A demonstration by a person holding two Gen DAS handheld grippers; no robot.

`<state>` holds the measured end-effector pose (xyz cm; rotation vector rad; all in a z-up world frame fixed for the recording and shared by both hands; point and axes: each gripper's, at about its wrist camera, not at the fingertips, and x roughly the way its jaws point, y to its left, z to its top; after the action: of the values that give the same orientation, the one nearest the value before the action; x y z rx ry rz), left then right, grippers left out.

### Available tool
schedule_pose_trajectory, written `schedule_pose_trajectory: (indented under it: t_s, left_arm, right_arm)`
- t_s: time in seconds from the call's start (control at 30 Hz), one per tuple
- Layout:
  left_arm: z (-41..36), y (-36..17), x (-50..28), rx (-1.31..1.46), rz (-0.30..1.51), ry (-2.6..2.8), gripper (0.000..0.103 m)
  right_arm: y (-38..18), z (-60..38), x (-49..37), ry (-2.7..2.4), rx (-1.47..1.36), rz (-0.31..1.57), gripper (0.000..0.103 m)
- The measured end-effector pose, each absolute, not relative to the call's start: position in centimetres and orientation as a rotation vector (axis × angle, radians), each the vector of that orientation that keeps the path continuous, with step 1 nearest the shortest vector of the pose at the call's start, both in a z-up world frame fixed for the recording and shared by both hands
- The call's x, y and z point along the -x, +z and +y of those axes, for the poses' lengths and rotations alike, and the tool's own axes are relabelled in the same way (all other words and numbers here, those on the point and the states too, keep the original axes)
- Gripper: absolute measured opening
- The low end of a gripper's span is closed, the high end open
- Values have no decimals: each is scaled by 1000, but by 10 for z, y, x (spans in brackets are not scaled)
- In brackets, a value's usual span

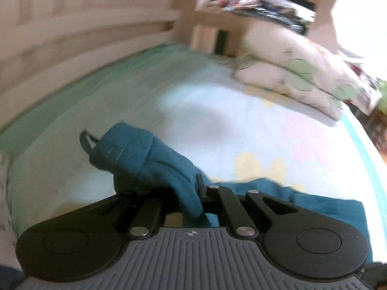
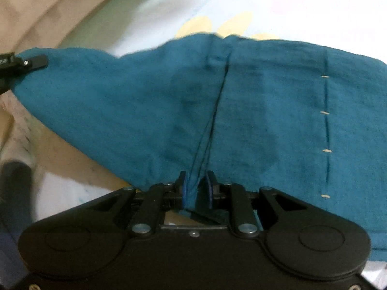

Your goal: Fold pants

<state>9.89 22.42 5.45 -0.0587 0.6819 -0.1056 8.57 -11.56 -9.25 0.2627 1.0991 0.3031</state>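
**Both Grippers Clamped on Pants, Fabric Spanned Above Bed**

The jaws of the right gripper (image 2: 196, 188) are closed on a pinch of teal cloth, which runs up between the blue-edged pads. The jaws of the left gripper (image 1: 186, 193) are likewise clamped on cloth: a bunched fold of the same garment drapes over and between them, hiding the left-hand finger.

The pants (image 2: 217, 111) lie directly ahead of the right jaws. From that pinch point a dark seam runs forward, away from the gripper. The cloth spreads sideways from the seam, so its long axis lies across the right wrist view, left to right. The left end tapers to a corner held by the left gripper, visible at the left edge of that view. The two grippers therefore hold separate points, well apart, with cloth spanned between them. A line of pale stitches marks the right portion. That right portion appears to rest on the bed (image 1: 278, 125).

In the left wrist view, the gripped bunch rises ahead of the jaws and ends in a small fabric loop (image 1: 87, 140). Beyond it lies the pale printed bedsheet, then a leaf-patterned pillow (image 1: 297, 77) at the far right.

Judgement: the fold in hand likely carries the held points across toward the resting portion.

No brand, label or writing is legible; both views are blurred.
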Motion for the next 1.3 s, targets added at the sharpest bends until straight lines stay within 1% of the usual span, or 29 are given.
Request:
schedule_pose_trajectory:
  t_s: [0.1, 0.23, 0.33, 0.37, 0.53, 0.67, 0.8, 0.93, 1.0, 1.1, 1.2, 1.3]
  left_arm:
    - [178, 72, -91, -28, 637, -196, 5]
    - [113, 68, -84, -102, 638, -339, 5]
    - [59, 43, -83, -119, 700, -437, 9]
    - [46, 33, -83, -110, 724, -463, 13]
    - [-17, -27, -89, -130, 907, -589, 14]
    - [-33, -38, -75, -200, 887, -594, 14]
    - [-29, -28, -66, -247, 841, -602, 14]
    - [-32, -11, -50, -289, 794, -620, 15]
    - [-34, -11, -45, -303, 791, -629, 15]
    - [-36, -13, -41, -291, 791, -634, 15]
    - [-34, -13, -39, -272, 777, -624, 15]
    - [-25, -8, -46, -179, 796, -631, 15]
  right_arm:
    - [-81, -146, -79, 253, -282, 1062, 28]
    - [-75, -195, -68, 150, -319, 1044, 28]
    - [-76, -230, -61, 63, -357, 1056, 28]
    - [-78, -240, -59, 42, -373, 1062, 28]
    - [-87, -269, -50, -39, -406, 1102, 28]
    - [-89, -274, -49, -63, -400, 1105, 28]
    - [-93, -279, -55, -87, -417, 1106, 28]
    - [-84, -283, -51, -107, -418, 1085, 28]
    - [-82, -290, -51, -118, -424, 1077, 29]
    - [-73, -295, -47, -125, -429, 1068, 29]
    - [-75, -293, -46, -86, -420, 1087, 29]
    - [-81, -288, -46, -34, -408, 1113, 29]
